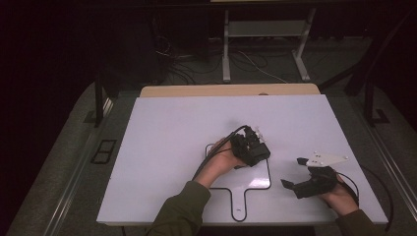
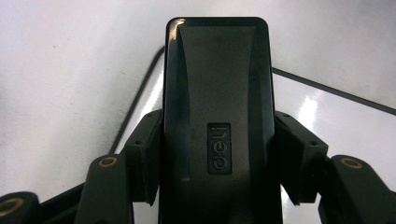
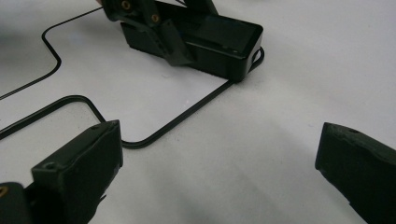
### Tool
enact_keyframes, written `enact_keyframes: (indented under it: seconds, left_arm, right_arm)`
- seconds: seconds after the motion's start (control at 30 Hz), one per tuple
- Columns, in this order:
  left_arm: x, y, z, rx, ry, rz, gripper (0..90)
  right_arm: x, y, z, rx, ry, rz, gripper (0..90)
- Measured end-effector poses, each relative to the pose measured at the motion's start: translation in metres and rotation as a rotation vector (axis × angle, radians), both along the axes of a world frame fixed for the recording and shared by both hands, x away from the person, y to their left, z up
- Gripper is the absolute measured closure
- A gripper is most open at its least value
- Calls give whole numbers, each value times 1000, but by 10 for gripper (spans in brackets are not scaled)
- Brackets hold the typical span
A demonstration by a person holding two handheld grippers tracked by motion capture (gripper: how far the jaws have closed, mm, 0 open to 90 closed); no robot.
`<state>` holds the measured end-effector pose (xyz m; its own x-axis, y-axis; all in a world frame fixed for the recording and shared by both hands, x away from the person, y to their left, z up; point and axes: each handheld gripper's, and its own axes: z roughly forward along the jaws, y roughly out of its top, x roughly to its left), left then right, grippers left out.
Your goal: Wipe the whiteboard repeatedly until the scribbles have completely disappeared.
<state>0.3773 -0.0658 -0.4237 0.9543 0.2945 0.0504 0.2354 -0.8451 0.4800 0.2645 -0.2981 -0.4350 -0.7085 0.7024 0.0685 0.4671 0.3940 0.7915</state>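
Left gripper (image 1: 255,155), held in the person's left hand (image 1: 223,161), has its two black jaws clamped on the long sides of a black deli-branded stapler-like box (image 2: 217,116) — the pads press flat against both flanks, with the logo facing the camera that rides on this gripper. Seen from the right gripper view, the box (image 3: 210,39) rests low over the white board (image 1: 172,147), its far end lying across the black paddle-shaped outline (image 1: 268,183) drawn on that board, at the outline's upper right corner. From the high view the box and its gripper sit over the right edge of the outline, near the middle of the board. Right gripper (image 1: 291,173), held in the right hand (image 1: 339,196), stands well apart from the outline on its right side, off the drawn line, jaws spread wide with nothing between them — only bare board shows in the gap. A grey three-cornered plate (image 1: 327,159) tops this gripper, and a cable (image 1: 209,160) trails from the left gripper back along the forearm's olive sleeve (image 1: 179,211).
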Motion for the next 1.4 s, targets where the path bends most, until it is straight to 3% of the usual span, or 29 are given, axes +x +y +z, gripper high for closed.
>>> enact_keyframes:
  seconds: [0.27, 0.37, 0.5, 0.7, 0.97, 1.1, 1.4]
  left_arm:
    - [-19, 1, 0, -7, 24, -61, 397]
    - [-25, 0, 0, -9, 33, -60, 396]
    - [-18, 2, 0, -13, 30, -54, 397]
    - [2, 9, -1, -21, 26, 12, 397]
    - [20, 14, -1, -21, 15, 56, 397]
    - [14, 12, 0, -12, 18, 48, 397]
    - [-9, 3, 1, 8, 15, -24, 397]
  right_arm:
    - [0, 0, 0, -1, 1, -1, 0]
    - [0, 0, 0, -2, 0, -1, 0]
    - [0, 1, 0, -4, -2, -1, 0]
    - [0, 0, 0, -6, -1, -1, 0]
    - [0, 0, 0, -9, -1, -2, 0]
    - [0, 0, 0, -8, -3, -1, 0]
    - [0, 1, 0, -11, -1, -2, 0]
